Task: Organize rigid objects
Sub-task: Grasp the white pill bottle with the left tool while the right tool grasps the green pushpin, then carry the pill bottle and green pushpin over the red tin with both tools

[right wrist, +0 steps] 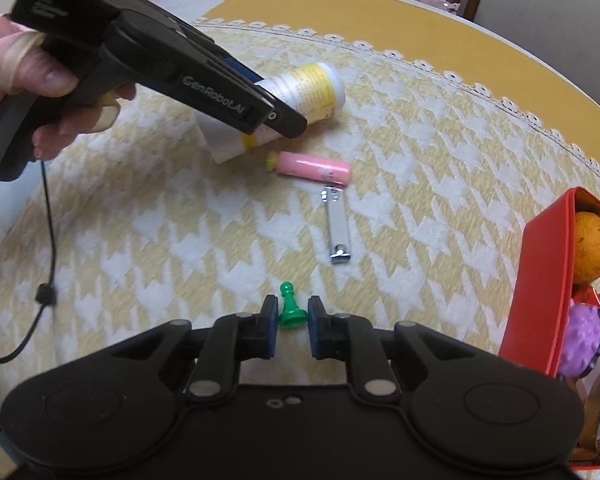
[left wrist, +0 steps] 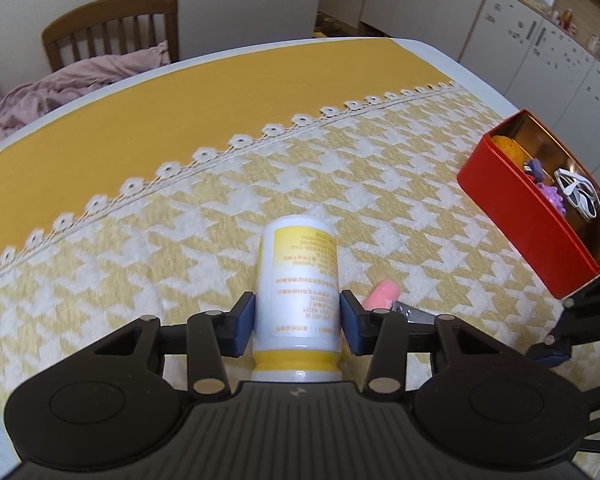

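The jaws of the left gripper [left wrist: 298, 322] were pinching the white-and-yellow bottle [left wrist: 298, 280] across its body, and those of the right gripper [right wrist: 292, 326] were pressed on the small green pawn [right wrist: 290, 308], both near the bench [left wrist: 100, 112]. By my reading the job was partly done: the red box [left wrist: 512, 216] already held several items, while the pink tube [right wrist: 314, 168] and nail clipper [right wrist: 336, 224] lay loose on the cloth. "GenRobot.AI" was legible on the left gripper; the bottle's label print was too blurred to read.
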`<state>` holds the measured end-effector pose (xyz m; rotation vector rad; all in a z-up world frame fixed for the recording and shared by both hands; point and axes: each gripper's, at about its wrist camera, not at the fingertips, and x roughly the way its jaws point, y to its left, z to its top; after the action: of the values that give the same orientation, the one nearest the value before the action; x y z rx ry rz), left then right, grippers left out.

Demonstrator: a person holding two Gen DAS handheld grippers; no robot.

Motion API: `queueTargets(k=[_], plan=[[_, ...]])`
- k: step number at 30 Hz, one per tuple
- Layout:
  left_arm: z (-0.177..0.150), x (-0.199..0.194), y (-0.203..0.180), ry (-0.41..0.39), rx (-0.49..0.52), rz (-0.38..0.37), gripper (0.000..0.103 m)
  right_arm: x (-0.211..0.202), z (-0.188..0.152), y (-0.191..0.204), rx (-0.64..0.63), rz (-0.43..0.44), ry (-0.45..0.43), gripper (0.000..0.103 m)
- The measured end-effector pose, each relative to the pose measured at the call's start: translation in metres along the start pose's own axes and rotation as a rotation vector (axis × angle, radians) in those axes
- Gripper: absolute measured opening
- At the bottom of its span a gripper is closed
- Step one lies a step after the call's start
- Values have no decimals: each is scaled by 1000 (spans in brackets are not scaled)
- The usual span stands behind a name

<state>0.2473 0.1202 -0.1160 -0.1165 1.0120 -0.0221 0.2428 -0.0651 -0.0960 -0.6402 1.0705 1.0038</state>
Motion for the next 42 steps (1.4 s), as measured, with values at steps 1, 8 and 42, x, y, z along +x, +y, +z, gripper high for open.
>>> queueTargets(k=[1, 8, 42], plan=[[-2, -3, 1, 1, -11, 0, 44, -4, -1, 1, -3, 3, -3, 14], [-16, -23, 0, 2, -66, 17, 44, -34, -7, 8, -47, 17, -23, 14], [11, -76, -168, -60, -2, -27, 44, -135, -65, -98, -65, -15, -107, 14]])
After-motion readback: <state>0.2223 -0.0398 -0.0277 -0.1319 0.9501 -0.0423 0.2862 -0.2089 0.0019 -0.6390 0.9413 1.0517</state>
